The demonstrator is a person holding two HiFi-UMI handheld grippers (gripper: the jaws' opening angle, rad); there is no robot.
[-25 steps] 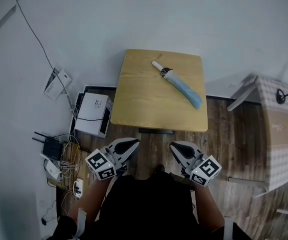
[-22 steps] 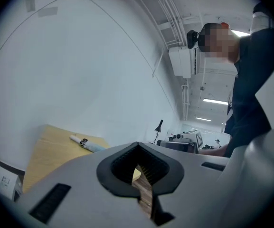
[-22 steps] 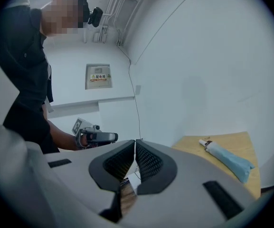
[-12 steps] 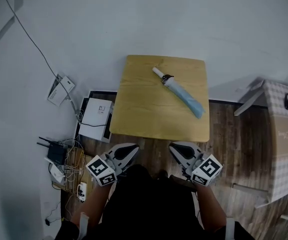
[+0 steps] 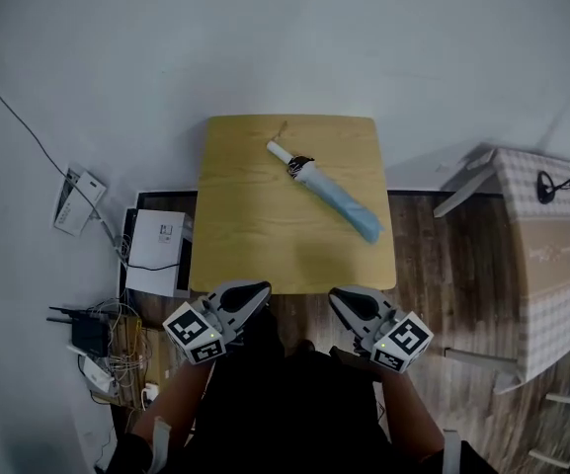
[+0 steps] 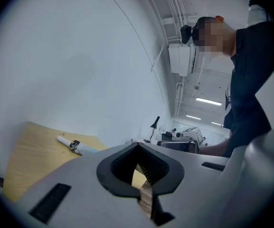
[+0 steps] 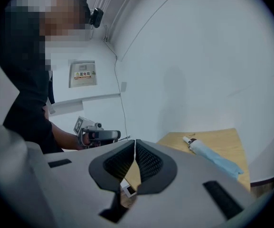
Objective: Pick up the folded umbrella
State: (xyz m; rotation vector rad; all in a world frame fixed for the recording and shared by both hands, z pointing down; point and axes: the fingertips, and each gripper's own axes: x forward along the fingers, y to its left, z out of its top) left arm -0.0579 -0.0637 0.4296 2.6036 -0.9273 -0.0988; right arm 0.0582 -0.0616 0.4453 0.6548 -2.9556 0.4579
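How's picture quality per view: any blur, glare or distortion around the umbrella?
Head view: soft even light, umbrella sharp, no glare on the table. Left and right gripper views: heavy fisheye bending, black corners, umbrella small but clear.

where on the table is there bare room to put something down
The whole left half of the table, between its left edge and the umbrella, is bare, as is the near strip. Crowded: the floor to its left, with a white box and cables.

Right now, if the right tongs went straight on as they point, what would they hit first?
Probably the white wall. The right tongs aim left of the folded umbrella, perhaps passing over the table's near corner; depth is unclear.
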